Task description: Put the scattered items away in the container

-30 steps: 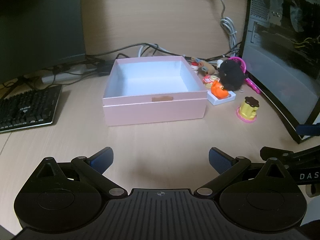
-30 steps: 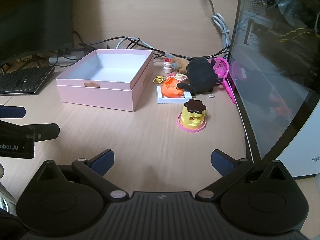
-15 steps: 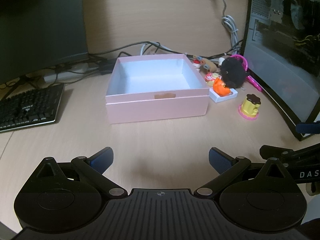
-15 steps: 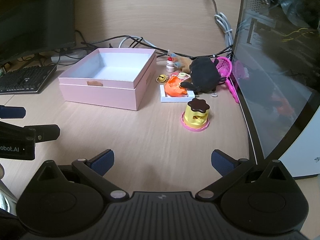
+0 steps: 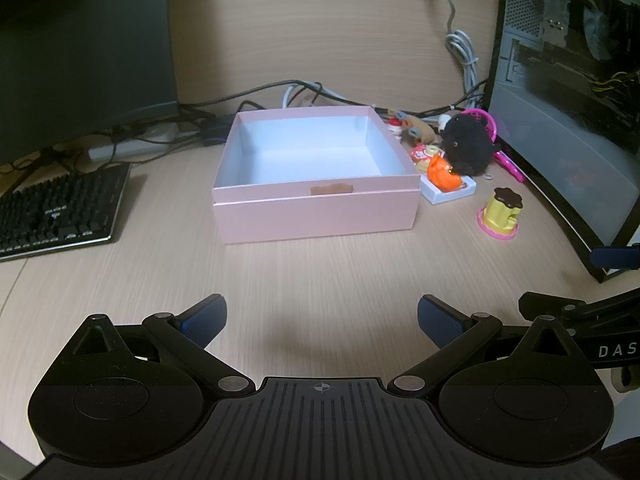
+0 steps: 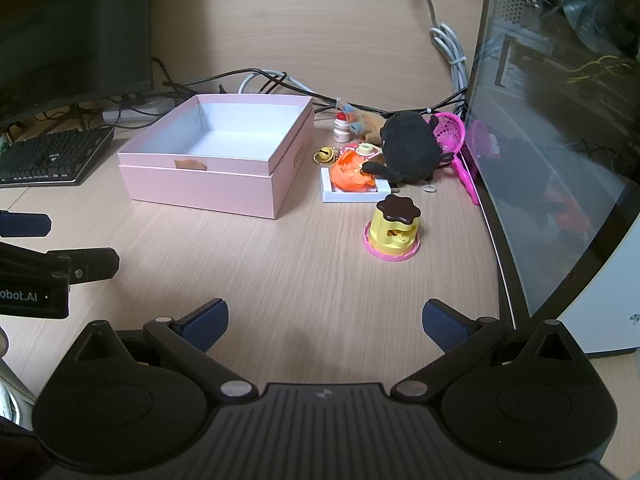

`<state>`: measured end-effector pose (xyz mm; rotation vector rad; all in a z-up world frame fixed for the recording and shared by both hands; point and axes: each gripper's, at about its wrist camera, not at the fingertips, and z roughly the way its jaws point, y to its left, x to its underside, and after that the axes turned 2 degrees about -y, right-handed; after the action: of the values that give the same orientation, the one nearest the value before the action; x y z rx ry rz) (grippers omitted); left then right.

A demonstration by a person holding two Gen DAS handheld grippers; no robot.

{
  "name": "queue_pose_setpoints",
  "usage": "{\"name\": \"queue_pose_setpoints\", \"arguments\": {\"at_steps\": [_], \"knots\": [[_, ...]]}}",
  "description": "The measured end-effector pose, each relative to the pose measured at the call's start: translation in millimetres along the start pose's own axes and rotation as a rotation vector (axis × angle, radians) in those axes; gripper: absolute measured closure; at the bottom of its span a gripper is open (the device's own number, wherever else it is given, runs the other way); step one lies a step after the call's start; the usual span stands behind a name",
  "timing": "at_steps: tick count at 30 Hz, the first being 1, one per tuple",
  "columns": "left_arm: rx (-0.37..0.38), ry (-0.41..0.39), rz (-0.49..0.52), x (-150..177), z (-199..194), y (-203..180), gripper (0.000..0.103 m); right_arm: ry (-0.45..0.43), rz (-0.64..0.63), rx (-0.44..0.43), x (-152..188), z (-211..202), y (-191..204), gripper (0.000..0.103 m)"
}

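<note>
Nothing had been placed in the pink box [image 6: 224,148] (its floor was bare); every toy [image 6: 394,226] remained outside, and both grippers [image 5: 319,318] [image 6: 325,322] were held spread, empty.

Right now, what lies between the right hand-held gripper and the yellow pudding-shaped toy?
Only bare wooden desk between right hand-held gripper and yellow pudding-shaped toy, per the right wrist view.
</note>
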<state>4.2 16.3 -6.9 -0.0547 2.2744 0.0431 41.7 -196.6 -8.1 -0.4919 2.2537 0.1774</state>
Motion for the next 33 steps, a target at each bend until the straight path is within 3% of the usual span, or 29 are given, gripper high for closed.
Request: {"name": "queue_pose_setpoints", "arguments": {"at_steps": [33], "knots": [[0.018,-0.032,0.010,-6.6,-1.9,15.6,0.000,-0.032,0.013,0.041,-2.6,-9.5,6.4,0.000]]}}
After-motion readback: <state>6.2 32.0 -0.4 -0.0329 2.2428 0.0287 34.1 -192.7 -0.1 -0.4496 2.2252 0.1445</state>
